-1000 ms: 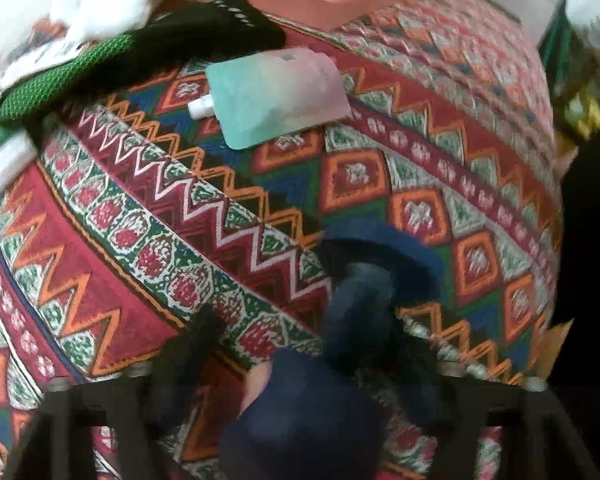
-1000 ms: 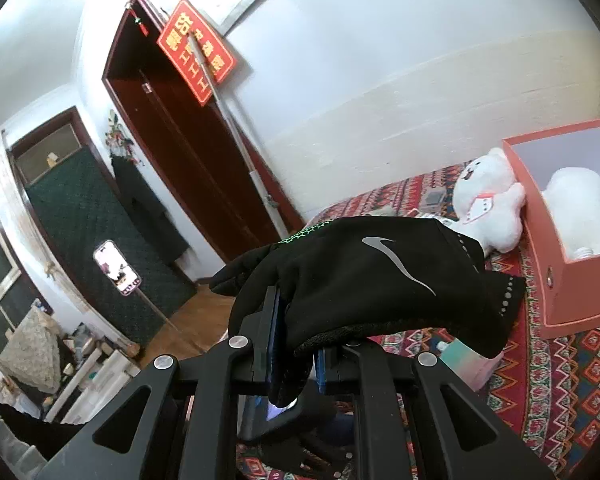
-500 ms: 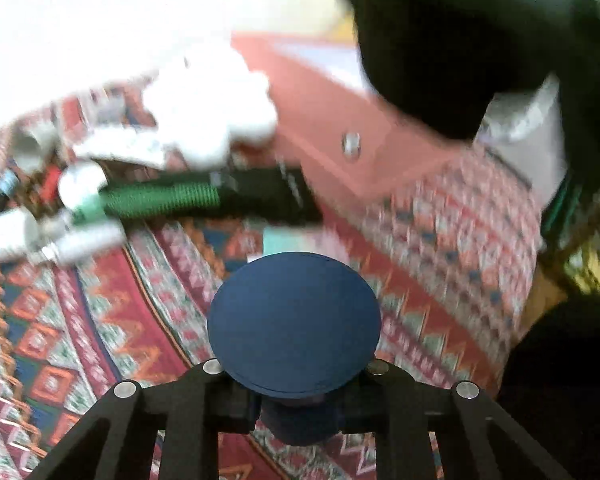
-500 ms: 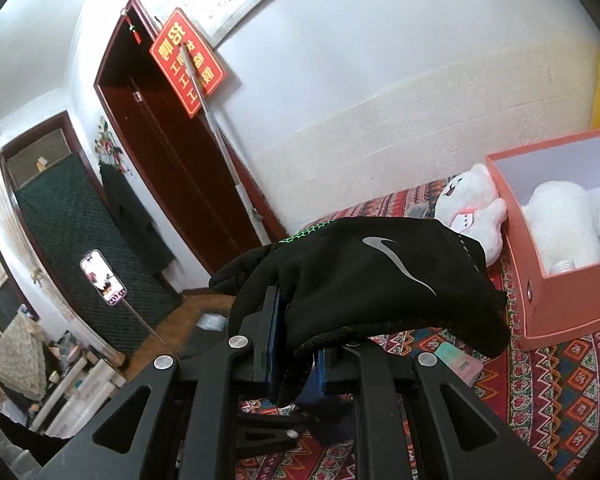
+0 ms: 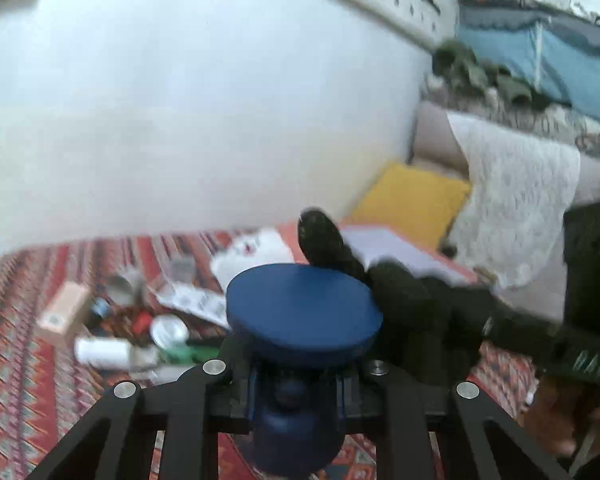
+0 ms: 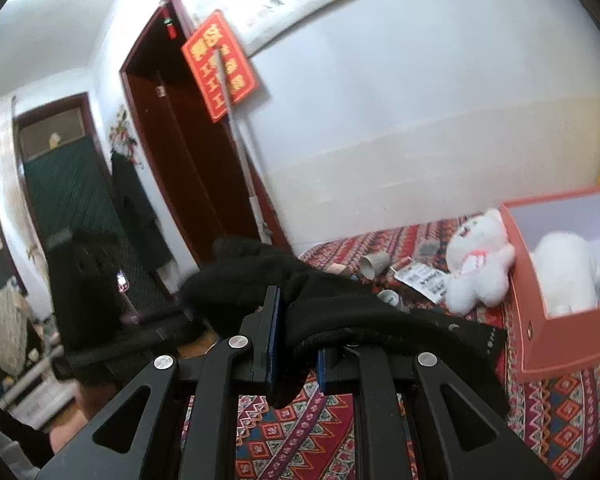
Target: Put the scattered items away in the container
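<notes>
The left gripper clamps a blue disc-topped object between its fingers, while the right gripper pinches a black glove draped over its fingers.

left gripper: jaws clamped (on something blue) | right gripper: jaws clamped

A red sign with gold characters hangs on the dark red door, up and left of the jaws. A yellow cushion leans against the lace-draped sofa, beyond and to the right of the jaws.
</notes>
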Demonstrator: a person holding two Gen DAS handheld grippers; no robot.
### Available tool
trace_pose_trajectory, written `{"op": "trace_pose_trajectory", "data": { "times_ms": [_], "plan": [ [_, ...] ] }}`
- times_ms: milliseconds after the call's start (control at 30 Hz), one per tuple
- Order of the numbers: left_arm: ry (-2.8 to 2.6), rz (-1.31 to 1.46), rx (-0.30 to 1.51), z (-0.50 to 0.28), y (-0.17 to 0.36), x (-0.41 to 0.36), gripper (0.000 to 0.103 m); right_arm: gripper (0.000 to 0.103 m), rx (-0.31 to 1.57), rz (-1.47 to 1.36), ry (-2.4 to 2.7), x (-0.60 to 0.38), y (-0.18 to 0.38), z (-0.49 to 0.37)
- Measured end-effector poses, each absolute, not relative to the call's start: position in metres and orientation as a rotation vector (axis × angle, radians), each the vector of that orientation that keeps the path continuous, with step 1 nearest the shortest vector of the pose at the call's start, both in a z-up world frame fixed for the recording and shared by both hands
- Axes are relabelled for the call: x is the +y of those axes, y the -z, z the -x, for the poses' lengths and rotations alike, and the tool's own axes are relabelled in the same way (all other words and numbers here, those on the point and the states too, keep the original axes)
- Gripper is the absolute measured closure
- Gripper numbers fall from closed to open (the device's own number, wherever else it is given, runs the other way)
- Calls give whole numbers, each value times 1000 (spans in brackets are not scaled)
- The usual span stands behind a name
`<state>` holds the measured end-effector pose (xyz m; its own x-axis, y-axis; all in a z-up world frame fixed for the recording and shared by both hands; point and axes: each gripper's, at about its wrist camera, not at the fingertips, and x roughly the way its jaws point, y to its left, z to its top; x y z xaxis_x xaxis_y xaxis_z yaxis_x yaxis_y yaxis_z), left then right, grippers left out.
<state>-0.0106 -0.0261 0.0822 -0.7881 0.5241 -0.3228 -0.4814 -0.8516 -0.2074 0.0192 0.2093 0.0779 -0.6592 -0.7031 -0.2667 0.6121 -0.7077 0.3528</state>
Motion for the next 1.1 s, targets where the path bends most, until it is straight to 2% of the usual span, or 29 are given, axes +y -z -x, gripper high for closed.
{"op": "trace_pose_trajectory", "data": {
  "times_ms": [267, 400, 633, 733, 867, 1100],
  "plan": [
    [-2600, 564, -252, 30, -79, -49, 83, 89, -275, -539, 2331, 190, -76, -11],
    [-2570, 581, -254, 51, -94, -33, 82, 89, -284, -475, 2397, 204, -101, 1],
    [-2452, 546, -199, 96, -139, 52, 82, 89, -284, -264, 2702, 263, -177, 17],
    [-2401, 537, -166, 116, -146, 101, 82, 89, -298, -169, 2841, 301, -191, 17],
    [-2333, 584, -100, 144, -138, 166, 82, 89, -307, -148, 3013, 349, -184, 22],
    [-2288, 764, -30, 214, -98, 261, 81, 88, -466, -404, 3098, 422, -145, 80]
  ]
}}
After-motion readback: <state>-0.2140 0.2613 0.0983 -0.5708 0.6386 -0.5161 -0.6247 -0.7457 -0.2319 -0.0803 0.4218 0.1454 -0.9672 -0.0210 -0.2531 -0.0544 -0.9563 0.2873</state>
